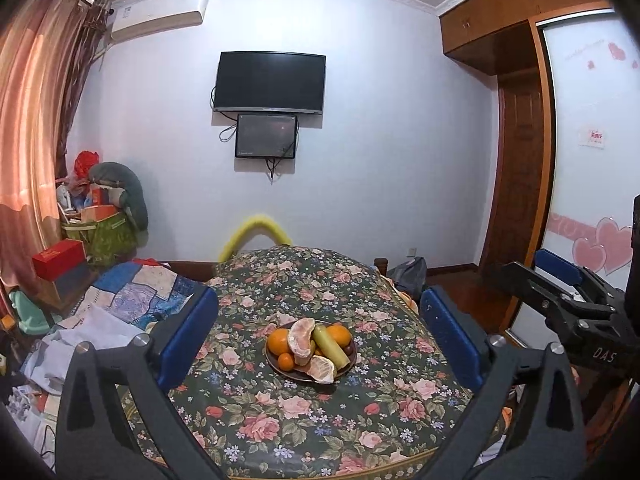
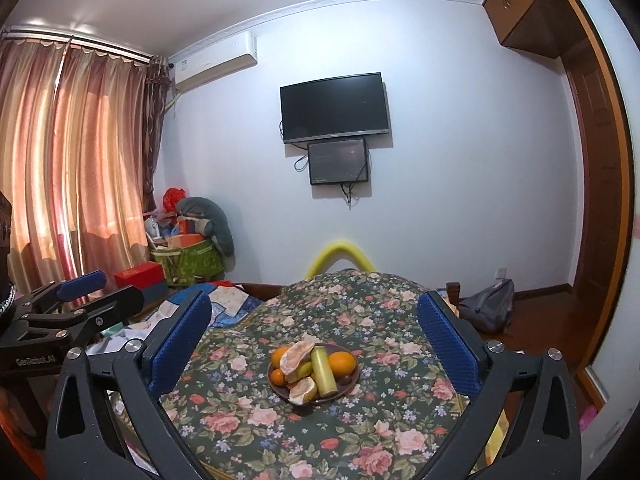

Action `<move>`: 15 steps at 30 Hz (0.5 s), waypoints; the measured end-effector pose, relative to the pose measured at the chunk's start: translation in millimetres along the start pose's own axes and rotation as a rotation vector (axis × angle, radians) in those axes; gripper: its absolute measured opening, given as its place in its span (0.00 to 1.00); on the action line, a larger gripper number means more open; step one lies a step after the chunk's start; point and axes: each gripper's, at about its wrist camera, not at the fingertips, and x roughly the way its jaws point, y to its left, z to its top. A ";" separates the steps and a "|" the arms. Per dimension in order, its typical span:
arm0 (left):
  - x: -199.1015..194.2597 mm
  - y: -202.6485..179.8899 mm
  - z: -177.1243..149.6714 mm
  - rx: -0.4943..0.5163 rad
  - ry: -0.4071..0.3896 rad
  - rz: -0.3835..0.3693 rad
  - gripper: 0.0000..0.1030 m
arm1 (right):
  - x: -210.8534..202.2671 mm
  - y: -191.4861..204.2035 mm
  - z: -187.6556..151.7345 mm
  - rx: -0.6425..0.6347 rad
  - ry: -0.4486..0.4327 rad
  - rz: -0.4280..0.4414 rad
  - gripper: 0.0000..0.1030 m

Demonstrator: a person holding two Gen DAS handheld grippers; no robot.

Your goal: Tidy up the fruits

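- The plate [image 1: 280, 370] of fruit is seen on the flowered tablecloth [image 1: 320, 420], about mid-way across the table and nearer its near edge than its far edge.
- On the plate are piled two large oranges [image 1: 279, 341], a small orange [image 1: 286, 361], two peeled citrus pieces [image 1: 302, 338], a pale green tube-shaped item [image 1: 330, 345] laid lengthwise, and something dark at the right rim; what the tube and the dark item are cannot be told.
- Nothing is seen loose on the cloth, so the sorting is judged to be finished or nearly so.
- The left gripper [image 1: 318, 338] is spread fully wide with nothing between its blue pads [image 1: 188, 332]; the plate is framed between them but stands well ahead, untouched.
- The right gripper [image 2: 316, 344] is likewise fully spread and empty, its pads [image 2: 180, 344] apart from the plate.
- If anything is to be adjusted, a slow approach from the near edge is advised, with one fruit taken at a time, since the pile is loose and the peeled pieces are soft.
- Only the left view shows the right gripper from the side, at the right-hand edge of the table, and a wardrobe door [image 1: 588, 128] with heart stickers.
- Only the right view shows the left gripper from the side, the full curtain [image 2: 68, 152] and a grey bag [image 2: 490, 306] on the floor.
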 end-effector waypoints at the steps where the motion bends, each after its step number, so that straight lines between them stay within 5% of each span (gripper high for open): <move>1: 0.4 -0.1 0.1 0.001 0.000 0.002 1.00 | -1.5 -0.2 -1.9 0.000 0.000 -0.001 1.00; 15: 1.2 0.1 -1.0 -0.002 0.002 -0.001 1.00 | -4.7 -0.2 -3.5 -0.009 0.002 -0.008 1.00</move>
